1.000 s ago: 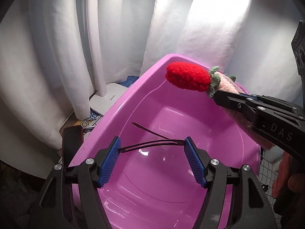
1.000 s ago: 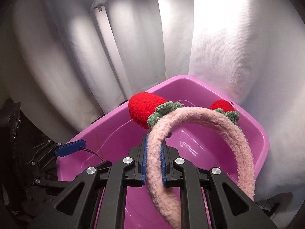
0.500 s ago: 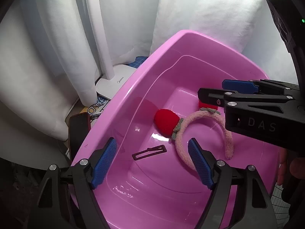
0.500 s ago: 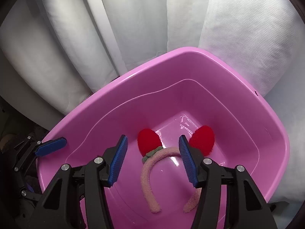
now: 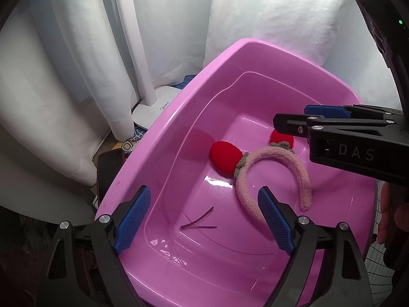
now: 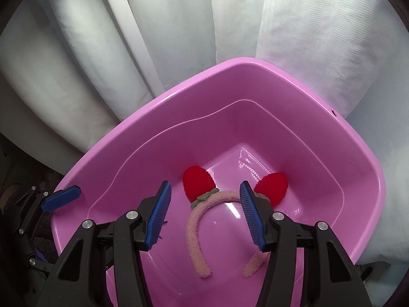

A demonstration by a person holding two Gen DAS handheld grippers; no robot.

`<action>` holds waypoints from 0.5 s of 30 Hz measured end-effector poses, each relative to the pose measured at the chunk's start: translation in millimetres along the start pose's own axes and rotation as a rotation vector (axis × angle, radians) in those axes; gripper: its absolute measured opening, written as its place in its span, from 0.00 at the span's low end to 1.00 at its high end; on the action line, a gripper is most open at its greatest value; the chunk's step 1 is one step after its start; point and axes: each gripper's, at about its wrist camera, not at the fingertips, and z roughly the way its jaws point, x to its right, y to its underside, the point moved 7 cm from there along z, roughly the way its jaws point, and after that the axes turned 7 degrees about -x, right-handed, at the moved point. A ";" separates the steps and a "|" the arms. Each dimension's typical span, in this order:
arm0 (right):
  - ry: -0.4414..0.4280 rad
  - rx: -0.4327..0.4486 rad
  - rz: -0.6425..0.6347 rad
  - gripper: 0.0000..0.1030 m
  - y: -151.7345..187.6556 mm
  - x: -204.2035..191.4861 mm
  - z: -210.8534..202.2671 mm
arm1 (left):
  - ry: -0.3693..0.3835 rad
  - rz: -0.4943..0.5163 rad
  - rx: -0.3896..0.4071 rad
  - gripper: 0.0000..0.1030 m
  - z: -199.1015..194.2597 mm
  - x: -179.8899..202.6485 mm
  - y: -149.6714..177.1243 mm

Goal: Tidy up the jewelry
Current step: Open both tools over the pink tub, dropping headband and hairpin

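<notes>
A pink fuzzy headband [image 5: 271,158] with two red strawberry ears lies flat on the floor of a purple plastic tub [image 5: 179,117]. It also shows in the right wrist view [image 6: 196,230], inside the tub [image 6: 230,76]. A thin dark hair clip [image 5: 198,223] lies on the tub floor near the front. My left gripper [image 5: 204,217] is open and empty above the tub's near side. My right gripper [image 6: 204,215] is open and empty above the headband; it also shows in the left wrist view [image 5: 291,119].
White curtains [image 5: 89,64] hang behind and around the tub. A white lamp base [image 5: 156,107] and a dark phone [image 5: 110,168] sit to the tub's left. A wire mesh [image 5: 378,255] shows at the right edge.
A second ago my right gripper held the headband and my left held the hair clip. Both opened and both things now lie in the tub. Both grippers have risen.
</notes>
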 end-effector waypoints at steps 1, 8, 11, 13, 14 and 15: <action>-0.002 0.004 0.001 0.52 1.3 -0.3 -1.0 | -0.001 -0.001 0.003 0.82 -1.8 0.2 0.5; -0.019 0.052 0.014 0.53 18.2 -0.3 -30.5 | -0.006 -0.016 0.048 0.82 -24.1 2.3 7.9; -0.027 0.088 0.020 0.54 30.4 1.9 -50.4 | -0.009 -0.023 0.075 0.82 -37.6 4.3 13.1; -0.030 0.112 0.029 0.55 41.9 5.0 -64.1 | -0.008 -0.025 0.092 0.82 -46.7 7.0 17.4; -0.032 0.123 0.034 0.55 48.3 7.1 -70.0 | -0.007 -0.026 0.099 0.82 -50.7 9.1 19.9; -0.033 0.132 0.041 0.55 55.3 10.1 -76.6 | -0.007 -0.027 0.105 0.82 -54.4 11.7 22.6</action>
